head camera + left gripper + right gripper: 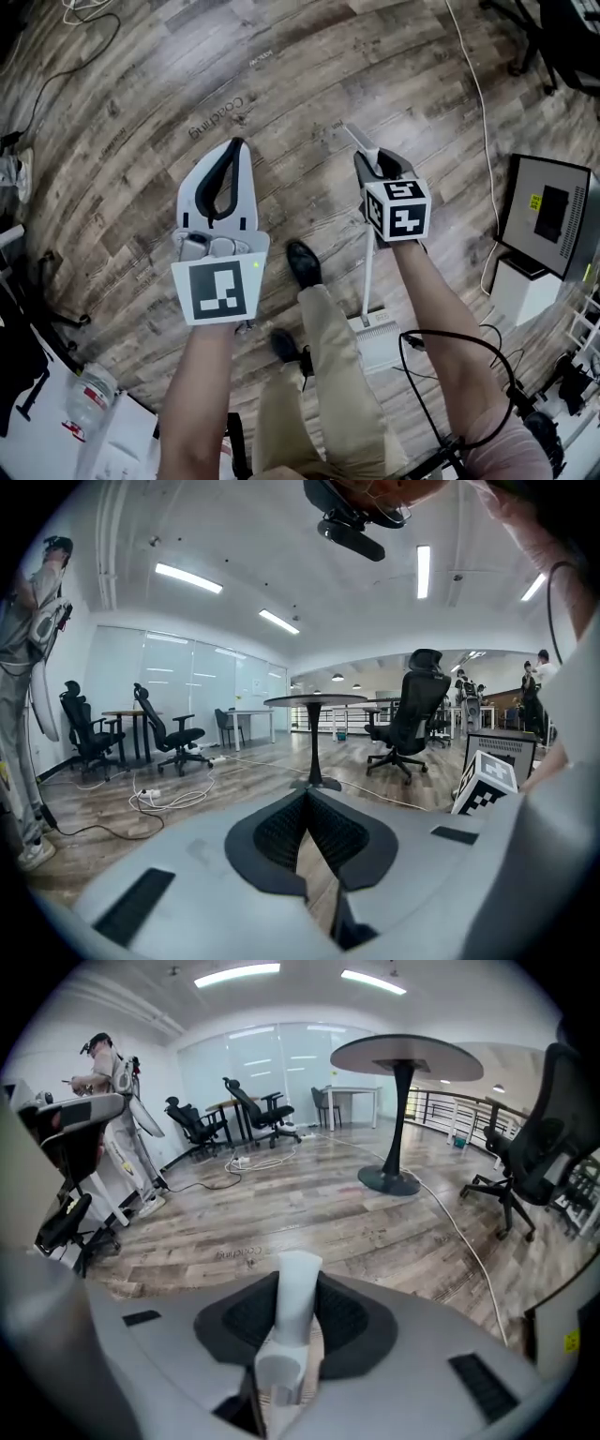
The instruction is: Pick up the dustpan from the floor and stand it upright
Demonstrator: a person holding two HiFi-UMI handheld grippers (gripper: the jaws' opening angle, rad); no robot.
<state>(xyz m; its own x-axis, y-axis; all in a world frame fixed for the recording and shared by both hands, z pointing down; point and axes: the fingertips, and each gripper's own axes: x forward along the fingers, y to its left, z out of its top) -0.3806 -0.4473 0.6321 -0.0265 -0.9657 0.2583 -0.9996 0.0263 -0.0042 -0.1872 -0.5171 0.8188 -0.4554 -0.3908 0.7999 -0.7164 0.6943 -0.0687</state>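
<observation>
The dustpan is white with a long thin pole [367,281] and a grip at the top, the handle [360,140]. Its pan [376,343] is low down by the person's leg; I cannot tell if it touches the floor. My right gripper [375,162] is shut on the handle, and the pole hangs down from it. In the right gripper view the handle [296,1302] stands between the black pads, with the right gripper [298,1283] closed round it. My left gripper [234,147] is held level to the left, shut and empty; the left gripper [307,799] shows its tips meeting.
The person's black shoe [302,263] and trouser leg stand between the grippers. A white cable [478,94] runs across the wood floor at the right. A grey box [548,216] sits at the right edge. A bottle [89,392] is at lower left. A pedestal table [398,1180] and office chairs [525,1166] stand beyond.
</observation>
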